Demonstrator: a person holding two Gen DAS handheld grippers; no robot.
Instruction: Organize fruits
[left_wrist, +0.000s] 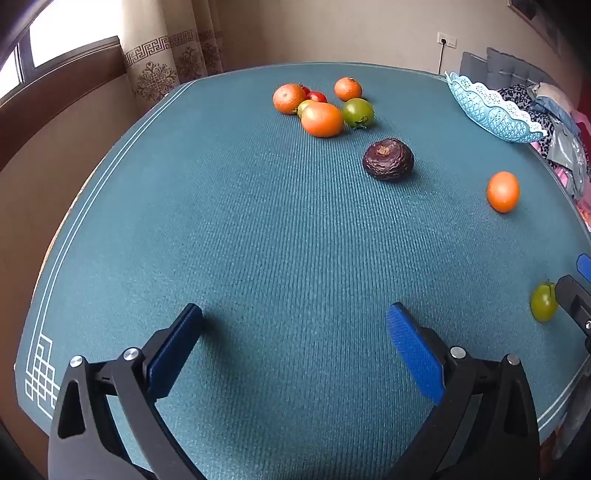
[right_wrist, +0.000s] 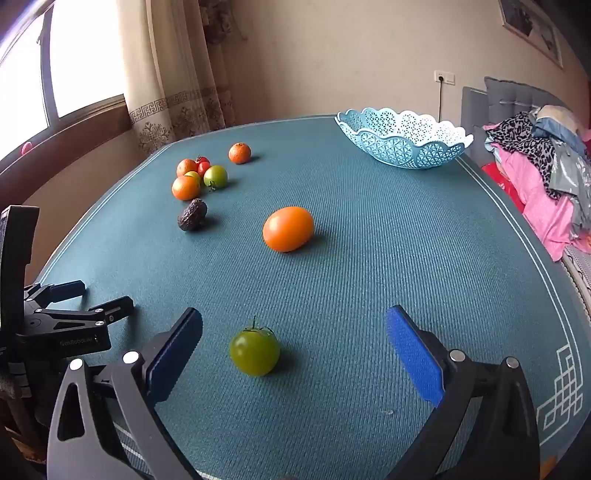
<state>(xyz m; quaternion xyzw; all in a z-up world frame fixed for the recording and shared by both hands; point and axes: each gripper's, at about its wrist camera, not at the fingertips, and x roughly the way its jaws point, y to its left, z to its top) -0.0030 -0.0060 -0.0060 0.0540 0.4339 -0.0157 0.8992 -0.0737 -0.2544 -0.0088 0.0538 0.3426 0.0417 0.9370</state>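
My right gripper is open and empty; a green tomato lies on the mat between its fingers, nearer the left one. An orange fruit lies beyond it. A light blue lattice basket stands empty at the far right. A dark wrinkled avocado and a cluster of oranges and tomatoes lie far left. My left gripper is open and empty over bare mat; the cluster, avocado, orange fruit and basket lie ahead of it.
The table is covered by a teal mat with white border lines. A bed with piled clothes stands along the right edge. A window and curtain are behind the far left. The left gripper body shows at the right view's left.
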